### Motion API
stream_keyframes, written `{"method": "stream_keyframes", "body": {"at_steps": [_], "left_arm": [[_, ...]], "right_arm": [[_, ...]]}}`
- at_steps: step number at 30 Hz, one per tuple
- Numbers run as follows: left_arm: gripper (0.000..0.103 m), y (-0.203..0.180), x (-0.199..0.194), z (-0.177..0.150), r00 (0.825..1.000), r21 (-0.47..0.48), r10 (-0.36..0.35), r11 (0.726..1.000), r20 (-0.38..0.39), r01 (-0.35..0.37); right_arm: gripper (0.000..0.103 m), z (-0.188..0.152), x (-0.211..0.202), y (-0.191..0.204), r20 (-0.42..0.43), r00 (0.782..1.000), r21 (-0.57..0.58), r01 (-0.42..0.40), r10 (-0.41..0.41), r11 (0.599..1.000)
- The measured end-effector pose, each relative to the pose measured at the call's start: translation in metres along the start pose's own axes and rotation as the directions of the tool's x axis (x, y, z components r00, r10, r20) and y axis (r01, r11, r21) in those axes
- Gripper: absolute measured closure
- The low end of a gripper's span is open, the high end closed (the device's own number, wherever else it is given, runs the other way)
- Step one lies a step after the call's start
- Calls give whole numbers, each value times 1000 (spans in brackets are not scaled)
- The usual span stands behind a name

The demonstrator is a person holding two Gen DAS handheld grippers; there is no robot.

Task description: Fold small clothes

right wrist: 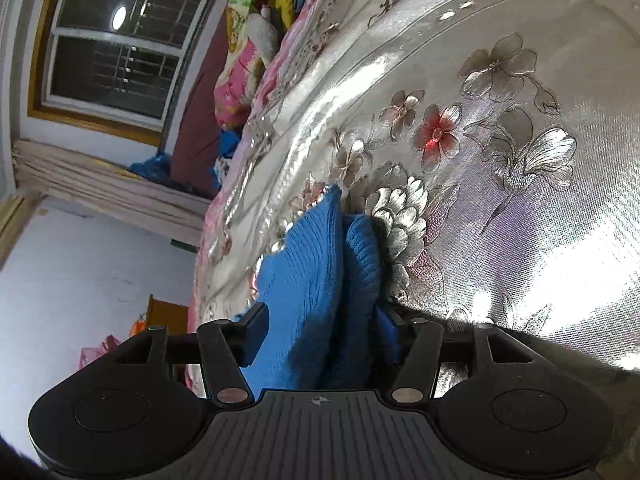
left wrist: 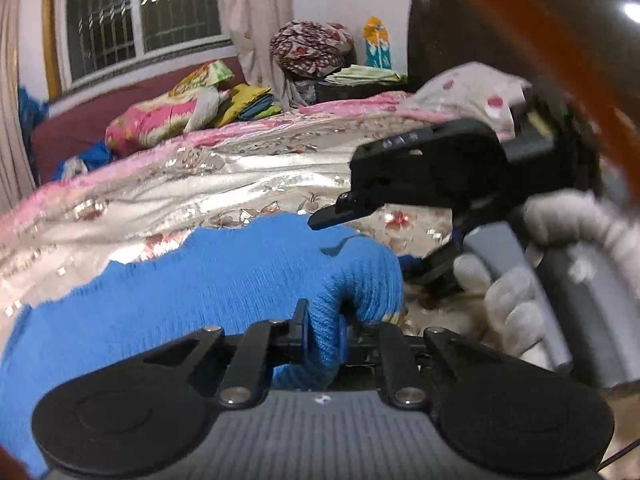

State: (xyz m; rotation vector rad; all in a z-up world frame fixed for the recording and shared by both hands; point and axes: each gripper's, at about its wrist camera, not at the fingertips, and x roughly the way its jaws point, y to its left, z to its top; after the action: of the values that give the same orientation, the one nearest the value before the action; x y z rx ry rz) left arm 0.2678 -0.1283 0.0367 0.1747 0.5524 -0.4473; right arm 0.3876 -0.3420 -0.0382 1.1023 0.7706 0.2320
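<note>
Left gripper (left wrist: 323, 330): jaws nearly closed, pads pinching a bunched fold of the blue knit garment (left wrist: 200, 292). No earlier frame to compare.

Right gripper (right wrist: 320, 334): jaws about half open, two folds of the same blue knit (right wrist: 316, 272) between the fingers; can't tell whether the pads press on it. In the left view its fingertip (left wrist: 336, 214) hangs over the garment's far edge, held by a white-gloved hand (left wrist: 560, 264).

Garment lies on the bedspread (right wrist: 500, 200), near the bed's front edge; its lower part is cut off by the gripper bodies. One garment visible.

Bedspread is shiny silver floral, pink at the edges. An orange-brown blur in the top right of the left view is unidentifiable. One barred window (left wrist: 140, 12), dark outside. Folded bedding (left wrist: 180, 112) is piled at the far side, count unclear.
</note>
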Motion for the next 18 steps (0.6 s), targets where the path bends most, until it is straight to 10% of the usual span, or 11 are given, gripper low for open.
{"method": "stream_keyframes", "body": {"at_steps": [3,9,18], "left_arm": [[83,5,3,2,1000,-37,-9,999,-9,8],[83,10,-2,0,999,-63,-38,997,-2,38],[84,54,-24,0,993,-289,-107,950,55,118]], "right_arm": [[48,3,5,-1,14,1000,40,-15,14,999],[86,-4,5,-4,8,999,10,37,-37,999],[89,-8,-7,42,53,997,-13,-63,63,998]]}}
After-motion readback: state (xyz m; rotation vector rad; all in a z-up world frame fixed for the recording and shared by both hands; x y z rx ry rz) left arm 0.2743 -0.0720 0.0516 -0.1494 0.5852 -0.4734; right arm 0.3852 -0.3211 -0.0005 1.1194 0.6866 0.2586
